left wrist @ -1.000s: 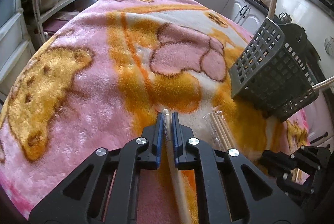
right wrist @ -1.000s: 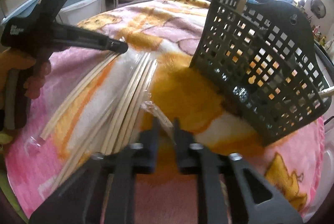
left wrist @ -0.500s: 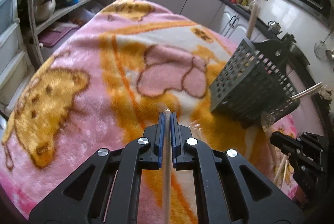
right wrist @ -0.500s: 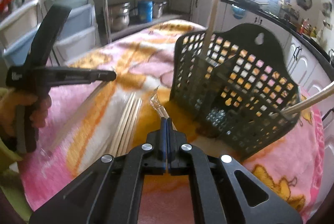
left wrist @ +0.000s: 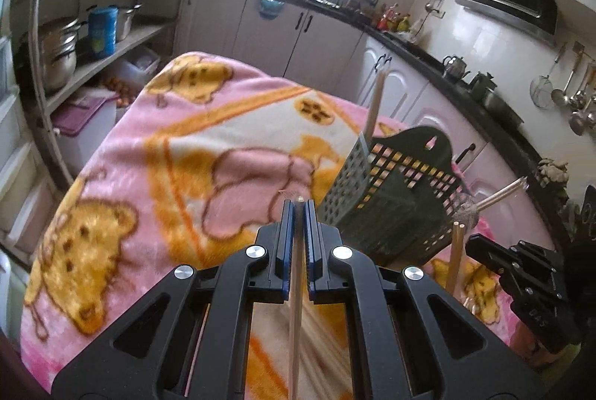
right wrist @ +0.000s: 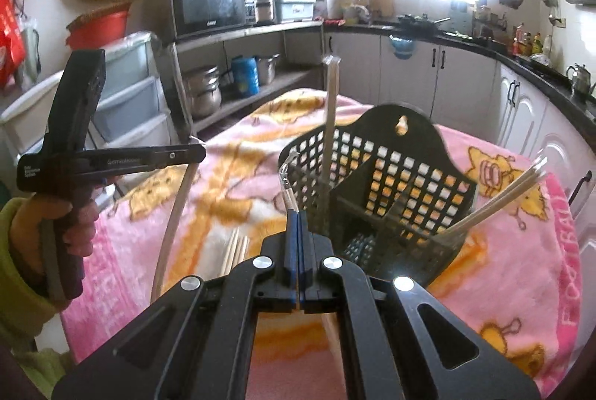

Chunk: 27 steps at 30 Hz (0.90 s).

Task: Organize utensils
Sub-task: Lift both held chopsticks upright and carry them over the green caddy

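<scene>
In my left view, my left claw (left wrist: pixel 299 210), lifted off the blanket (left wrist: pixel 156 154), pinches a chopstick (left wrist: pixel 295 306) near the basket (left wrist: pixel 395 198); in my right view, my right claw (right wrist: pixel 297 224) now pinches a clear wrapper (right wrist: pixel 287 187), so unwrapping seems underway.

Pink cartoon blanket (left wrist: pixel 123 154) on the table; microwave (right wrist: pixel 208 5), blue canister (right wrist: pixel 246 75), steel pots (right wrist: pixel 203 90) behind
</scene>
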Each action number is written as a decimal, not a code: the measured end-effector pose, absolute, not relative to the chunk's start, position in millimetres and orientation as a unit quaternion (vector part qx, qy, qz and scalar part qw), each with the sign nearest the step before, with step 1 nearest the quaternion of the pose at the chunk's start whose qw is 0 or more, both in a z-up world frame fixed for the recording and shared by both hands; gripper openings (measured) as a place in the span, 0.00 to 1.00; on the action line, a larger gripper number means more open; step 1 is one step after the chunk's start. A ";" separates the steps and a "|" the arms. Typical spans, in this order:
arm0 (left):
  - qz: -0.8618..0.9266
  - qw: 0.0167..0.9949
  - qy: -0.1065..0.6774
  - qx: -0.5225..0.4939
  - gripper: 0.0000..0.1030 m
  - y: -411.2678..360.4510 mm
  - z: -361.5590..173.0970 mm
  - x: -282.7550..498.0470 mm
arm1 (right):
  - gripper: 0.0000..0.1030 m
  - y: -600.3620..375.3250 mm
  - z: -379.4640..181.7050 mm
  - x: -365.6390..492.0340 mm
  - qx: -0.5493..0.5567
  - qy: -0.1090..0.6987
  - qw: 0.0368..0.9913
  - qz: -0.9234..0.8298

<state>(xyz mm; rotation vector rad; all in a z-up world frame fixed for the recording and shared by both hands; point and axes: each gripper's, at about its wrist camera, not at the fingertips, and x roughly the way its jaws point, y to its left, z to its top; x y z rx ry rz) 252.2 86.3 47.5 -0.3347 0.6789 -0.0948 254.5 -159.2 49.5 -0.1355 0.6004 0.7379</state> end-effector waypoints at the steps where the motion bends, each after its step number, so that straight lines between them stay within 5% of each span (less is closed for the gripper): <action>1: -0.050 0.929 0.328 -0.163 0.01 84.8 51.9 254.1 | 0.01 -160.3 51.6 255.4 -0.063 0.287 0.888 0.355; 27: -0.122 0.956 0.235 -0.125 0.01 42.8 172.4 290.2 | 0.01 -187.5 128.6 288.8 0.013 0.206 0.916 0.344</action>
